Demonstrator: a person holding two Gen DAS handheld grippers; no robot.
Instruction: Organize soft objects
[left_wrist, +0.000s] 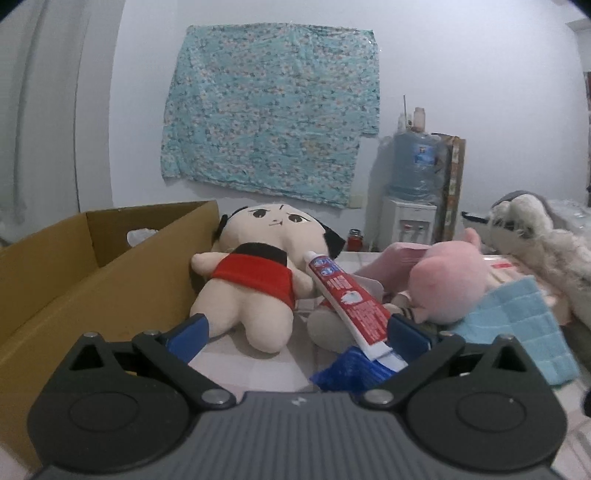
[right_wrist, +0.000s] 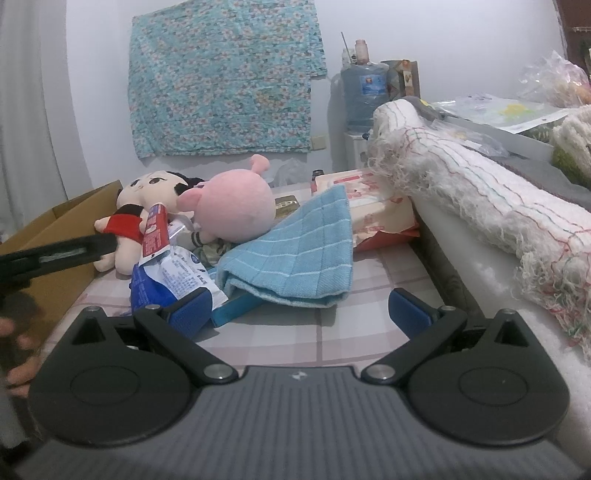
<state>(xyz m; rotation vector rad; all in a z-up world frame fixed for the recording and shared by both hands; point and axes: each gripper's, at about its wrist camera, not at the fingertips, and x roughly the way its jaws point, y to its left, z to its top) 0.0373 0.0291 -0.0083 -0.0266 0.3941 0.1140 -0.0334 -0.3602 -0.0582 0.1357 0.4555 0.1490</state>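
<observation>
Table (right_wrist: 332, 339): checked pink-and-white cloth, cluttered.

Cardboard box (left_wrist: 74, 280): open, along the table's left edge, at 9 o'clock from my left gripper. Something pale sits in its far corner; cannot tell what.

White fringed blanket roll (right_wrist: 461, 184): on the raised ledge at 2 o'clock from my right gripper.

Cream doll in red top (left_wrist: 255, 280): lying on its back just beside the box wall, head toward the wall, at 12 o'clock from my left gripper.

Pink plush (left_wrist: 447, 284): at 1 o'clock from my left gripper, near the doll, resting against the blue towel.

Blue checked towel (right_wrist: 295, 251): folded, draped over the clutter, at 12 o'clock from my right gripper.

Toothpaste tube (left_wrist: 347, 295): red and white, tilted, cap end up toward the doll's head, lower end by my left gripper's right finger.

Blue-and-white packet (right_wrist: 173, 273): below the tube, touching my right gripper's left finger in view.

Left gripper (left_wrist: 295, 332): fingers spread wide, nothing pinched.

Right gripper (right_wrist: 301, 308): fingers spread wide, nothing between them.
</observation>
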